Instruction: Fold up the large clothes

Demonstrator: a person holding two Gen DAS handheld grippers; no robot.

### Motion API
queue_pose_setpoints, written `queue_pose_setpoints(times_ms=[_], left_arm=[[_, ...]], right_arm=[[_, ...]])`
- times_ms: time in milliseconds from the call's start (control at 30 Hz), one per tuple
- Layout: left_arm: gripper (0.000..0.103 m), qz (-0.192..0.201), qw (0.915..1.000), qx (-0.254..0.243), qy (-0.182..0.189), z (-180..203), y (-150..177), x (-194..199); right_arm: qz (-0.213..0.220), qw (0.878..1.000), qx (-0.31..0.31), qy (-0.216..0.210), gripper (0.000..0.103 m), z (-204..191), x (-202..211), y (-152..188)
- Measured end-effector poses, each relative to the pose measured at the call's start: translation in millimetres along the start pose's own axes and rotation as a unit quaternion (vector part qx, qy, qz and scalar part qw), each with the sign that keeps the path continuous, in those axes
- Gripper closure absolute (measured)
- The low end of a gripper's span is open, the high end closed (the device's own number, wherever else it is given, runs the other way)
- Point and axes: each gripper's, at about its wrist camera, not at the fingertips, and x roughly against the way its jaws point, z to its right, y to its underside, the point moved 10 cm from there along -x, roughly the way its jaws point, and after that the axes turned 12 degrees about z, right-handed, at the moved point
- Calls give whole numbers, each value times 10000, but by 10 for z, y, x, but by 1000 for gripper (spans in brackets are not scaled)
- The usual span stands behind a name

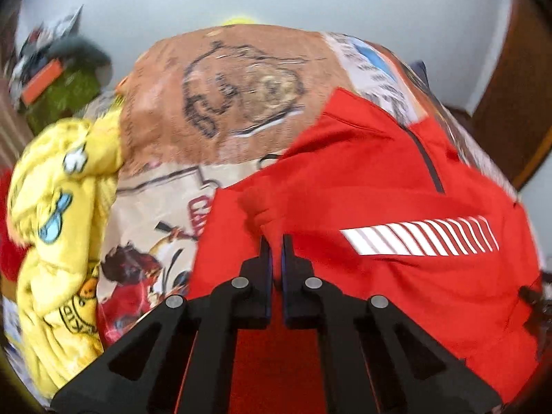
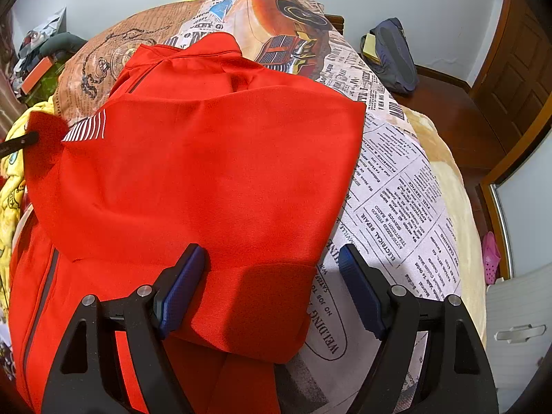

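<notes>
Red zip-neck jacket (image 2: 207,158) with a dark zipper and a white reflective stripe patch (image 1: 419,238) lies spread on the bed, over a printed bedcover (image 2: 396,186) with newspaper text, a vintage car and a brown pocket-watch drawing. We see it partly folded in the right wrist view: one red panel is laid over the body, its near edge crossing just beyond the right fingers.

Left gripper (image 1: 275,241): we see its black fingers nearly touching, only a thin slit between the blue pads, tips pointing down at a raised ridge of red fabric at the jacket's left side. The view is blurred, so we cannot tell whether fabric is pinched between the pads or just lies behind them. In the right wrist view, a dark tip shows at the far left edge, next to the lifted red corner.

Right gripper (image 2: 272,255): we see the jaws wide apart, blue pads well clear of each other. The left pad (image 2: 183,286) sits over the red cloth, the right pad over bare bedcover; nothing is held.

Crumpled yellow cartoon-print garment (image 1: 58,227) is heaped left of the jacket. Dark blue bag (image 2: 393,55) sits on a dark wooden surface beyond the bed at far right. Pink clog (image 2: 490,257) is on the floor at right.
</notes>
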Motion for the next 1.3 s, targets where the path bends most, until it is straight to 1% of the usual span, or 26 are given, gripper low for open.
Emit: queue_pose_setpoints(times_ms=[100, 167, 200, 267, 333, 367, 400, 433, 467, 500, 600, 667, 767, 833, 867, 933, 1000, 1167, 1300], left_arm=[[99, -229, 9987, 435, 137, -223, 158, -51], [99, -433, 9976, 525, 161, -294, 333, -117], [95, -563, 9970, 514, 139, -319, 444, -153], [90, -823, 9954, 489, -30, -402, 667, -232], [76, -1028, 9934, 479, -161, -490, 875, -289], [73, -1105, 9925, 453, -270, -551, 966, -306], [64, -1156, 9915, 437, -398, -636, 1054, -314], [54, -1132, 9915, 460, -438, -704, 1086, -301], [50, -1100, 9915, 502, -488, -780, 1102, -270], [49, -1118, 9909, 513, -548, -854, 1113, -243], [49, -1183, 9900, 439, -635, -1035, 1076, -175], [49, -1124, 9908, 442, -618, -1143, 964, -123], [48, -931, 9931, 521, -478, -1239, 714, -86], [43, -865, 9942, 563, -288, -1227, 553, -134], [42, -840, 9946, 571, -228, -1217, 486, -175], [41, -832, 9947, 605, -91, -1157, 388, -294], [41, -905, 9935, 682, 107, -1068, 342, -486], [41, -1248, 9866, 964, 418, -862, 381, -1062], [41, -1267, 9840, 1074, 644, -728, 361, -1376]], right_arm=[[5, 10000, -5, -1, 24, 1, 0, 1], [2, 10000, -6, 18, 24, 3, 0, -1], [1, 10000, -11, 29, 24, 3, 1, 0], [-8, 10000, -29, 49, 24, 6, 4, -2], [-15, 10000, -46, 66, 24, 1, 6, 1], [-19, 10000, -53, 71, 24, 0, 9, 3], [-24, 10000, -62, 72, 24, 0, 10, 4], [-31, 9999, -69, 71, 24, 0, 11, 4], [-45, 9999, -71, 67, 24, 1, 12, 3], [-61, 9999, -71, 63, 24, -2, 16, 4], [-134, 9998, -142, 11, 24, 6, 26, -12], [-152, 9997, -190, -29, 24, 15, 29, -45], [-37, 9998, -219, -4, 24, 62, 45, -171], [34, 9997, -235, 56, 24, 100, 34, -251], [76, 9996, -267, 99, 24, 141, 16, -309], [100, 9992, -348, 156, 24, 201, -37, -382], [88, 9989, -436, 170, 24, 262, -116, -453], [-47, 9981, -597, 150, 24, 402, -356, -544], [82, 9978, -652, 63, 25, 436, -429, -636]])
